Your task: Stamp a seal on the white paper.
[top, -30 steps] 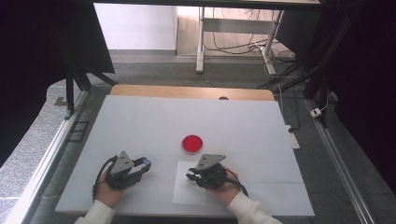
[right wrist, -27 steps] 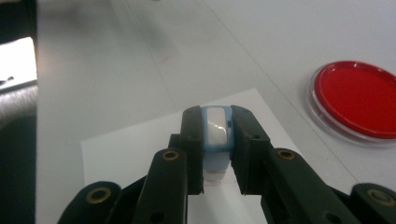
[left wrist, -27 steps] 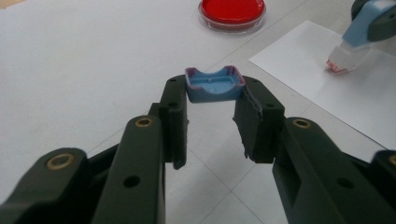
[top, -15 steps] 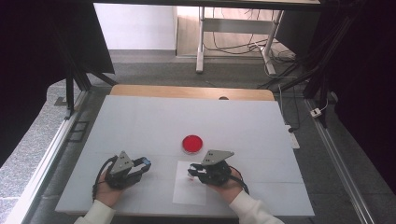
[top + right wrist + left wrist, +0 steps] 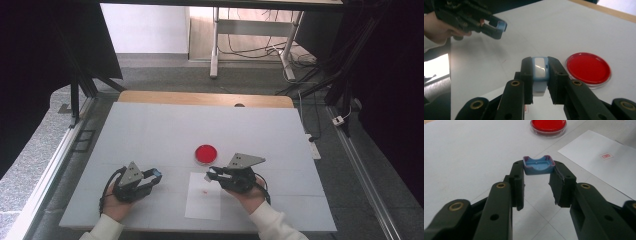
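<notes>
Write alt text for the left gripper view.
Two black jaws of the left gripper clamp a small blue cap at their tips, above a white table. Beyond lie a red dish and a paper sheet.

The red mark [image 5: 204,191] on the paper sheet [image 5: 202,207] is too small to read.

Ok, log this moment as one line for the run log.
left claw: shut on blue cap | right claw: shut on stamp, above paper | red dish: untouched on table
</notes>
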Demonstrator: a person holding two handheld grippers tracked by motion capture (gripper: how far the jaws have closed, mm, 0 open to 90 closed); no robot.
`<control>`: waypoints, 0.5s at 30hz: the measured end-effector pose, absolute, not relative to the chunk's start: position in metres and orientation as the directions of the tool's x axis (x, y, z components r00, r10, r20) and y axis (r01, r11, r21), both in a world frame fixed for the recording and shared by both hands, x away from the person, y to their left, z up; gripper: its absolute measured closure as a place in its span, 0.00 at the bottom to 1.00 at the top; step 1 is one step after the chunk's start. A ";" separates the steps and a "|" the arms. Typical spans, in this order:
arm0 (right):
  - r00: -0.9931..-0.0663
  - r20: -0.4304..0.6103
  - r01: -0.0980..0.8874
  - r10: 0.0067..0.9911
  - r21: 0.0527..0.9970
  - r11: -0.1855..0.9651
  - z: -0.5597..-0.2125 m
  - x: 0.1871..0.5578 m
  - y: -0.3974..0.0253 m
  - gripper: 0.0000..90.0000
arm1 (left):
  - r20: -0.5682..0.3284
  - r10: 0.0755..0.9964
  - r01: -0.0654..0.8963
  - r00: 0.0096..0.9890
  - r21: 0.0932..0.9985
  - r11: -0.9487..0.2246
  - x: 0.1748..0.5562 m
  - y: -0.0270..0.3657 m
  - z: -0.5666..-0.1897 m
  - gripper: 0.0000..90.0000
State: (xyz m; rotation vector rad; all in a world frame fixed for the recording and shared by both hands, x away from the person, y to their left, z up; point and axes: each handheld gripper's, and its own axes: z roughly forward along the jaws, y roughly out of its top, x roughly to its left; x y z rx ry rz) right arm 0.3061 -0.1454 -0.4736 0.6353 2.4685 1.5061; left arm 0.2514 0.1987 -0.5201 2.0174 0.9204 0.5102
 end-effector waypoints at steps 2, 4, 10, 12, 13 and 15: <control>-0.885 0.068 0.263 0.460 0.889 0.374 -0.469 0.308 -0.151 0.84 | 0.019 0.761 0.419 0.649 0.825 -0.379 0.251 0.199 -0.520 0.72; -0.880 0.075 0.264 0.469 0.898 0.353 -0.466 0.309 -0.155 0.84 | 0.019 0.762 0.420 0.648 0.825 -0.378 0.251 0.199 -0.520 0.72; -0.862 0.087 0.265 0.499 0.917 0.298 -0.457 0.314 -0.167 0.84 | 0.020 0.762 0.420 0.648 0.825 -0.378 0.252 0.199 -0.520 0.72; -0.855 0.095 0.269 0.509 0.922 0.280 -0.454 0.315 -0.172 0.84 | 0.020 0.761 0.419 0.649 0.825 -0.379 0.251 0.199 -0.520 0.72; -0.853 0.097 0.270 0.512 0.923 0.274 -0.453 0.316 -0.173 0.84 | 0.020 0.761 0.420 0.649 0.825 -0.379 0.251 0.198 -0.520 0.72; -0.849 0.098 0.270 0.520 0.925 0.266 -0.452 0.316 -0.176 0.84 | 0.024 0.758 0.418 0.651 0.823 -0.384 0.251 0.198 -0.520 0.72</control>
